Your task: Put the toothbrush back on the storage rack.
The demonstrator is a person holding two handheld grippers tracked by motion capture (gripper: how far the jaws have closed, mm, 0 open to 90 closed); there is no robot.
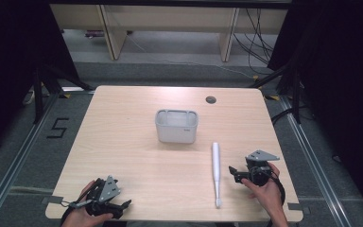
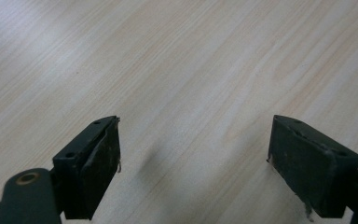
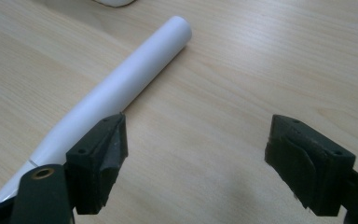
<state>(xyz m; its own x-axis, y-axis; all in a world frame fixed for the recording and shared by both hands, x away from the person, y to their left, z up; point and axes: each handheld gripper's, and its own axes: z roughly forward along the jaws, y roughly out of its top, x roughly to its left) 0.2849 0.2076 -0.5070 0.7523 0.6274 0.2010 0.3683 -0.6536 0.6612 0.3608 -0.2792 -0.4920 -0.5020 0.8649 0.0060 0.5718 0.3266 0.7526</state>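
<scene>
From the high view, the one mark I can read is a black "5" [image 1: 57,128] on the floor left of the worktop [image 1: 123,156]; the small dark label on the grey bin [image 1: 177,126] is too small to make out. The bin stands near the middle of the worktop. The white tube [image 1: 216,173] lies in front of it and to the right, pointing away from me. My right gripper [image 1: 233,173] sits just right of the tube, apart from it, aimed toward it. My left gripper [image 1: 125,205] rests at the near left edge, well apart from the tube.

In the left gripper view, my jaws stand wide apart over bare wood, holding nothing.

In the right gripper view, my jaws are wide apart with bare worktop between them. The white tube [image 3: 121,84] runs slantwise behind my left jaw; I cannot tell whether it touches it. I see no writing on the tube.
</scene>
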